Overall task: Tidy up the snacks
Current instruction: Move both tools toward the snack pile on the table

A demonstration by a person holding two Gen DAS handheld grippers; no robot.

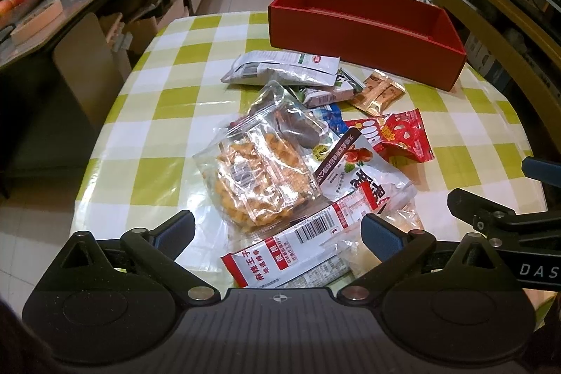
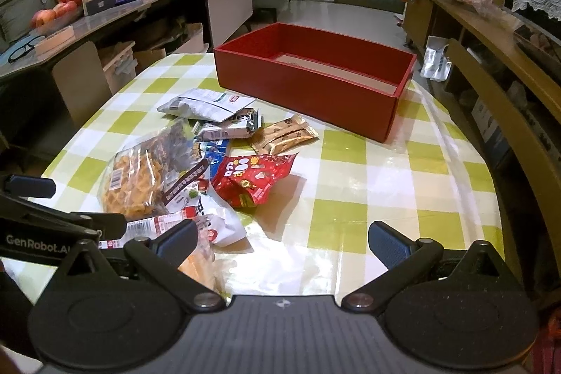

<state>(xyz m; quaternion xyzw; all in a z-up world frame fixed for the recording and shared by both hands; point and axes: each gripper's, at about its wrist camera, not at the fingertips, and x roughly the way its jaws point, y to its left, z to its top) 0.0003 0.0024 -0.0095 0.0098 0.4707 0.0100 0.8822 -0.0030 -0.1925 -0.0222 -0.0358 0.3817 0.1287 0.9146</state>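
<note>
Here the left gripper (image 1: 277, 232) is hovering with jaws spread wide over the white-and-red barcode packet (image 1: 298, 251), gripping nothing. Beside it, the right gripper (image 2: 282, 242) is gaping wide above the checked tablecloth (image 2: 368, 177); the snack pile (image 2: 196, 163) is lying before the empty red box (image 2: 308, 93).

A heap of snack packets (image 1: 301, 142) lies on the desk (image 1: 164, 135), with an open box (image 1: 364, 27) behind it.

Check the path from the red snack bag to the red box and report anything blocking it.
Nothing visible blocks it. The red snack bag lies at the pile's right edge, with bare checked tablecloth between it and the red box, whose inside looks empty.
</note>
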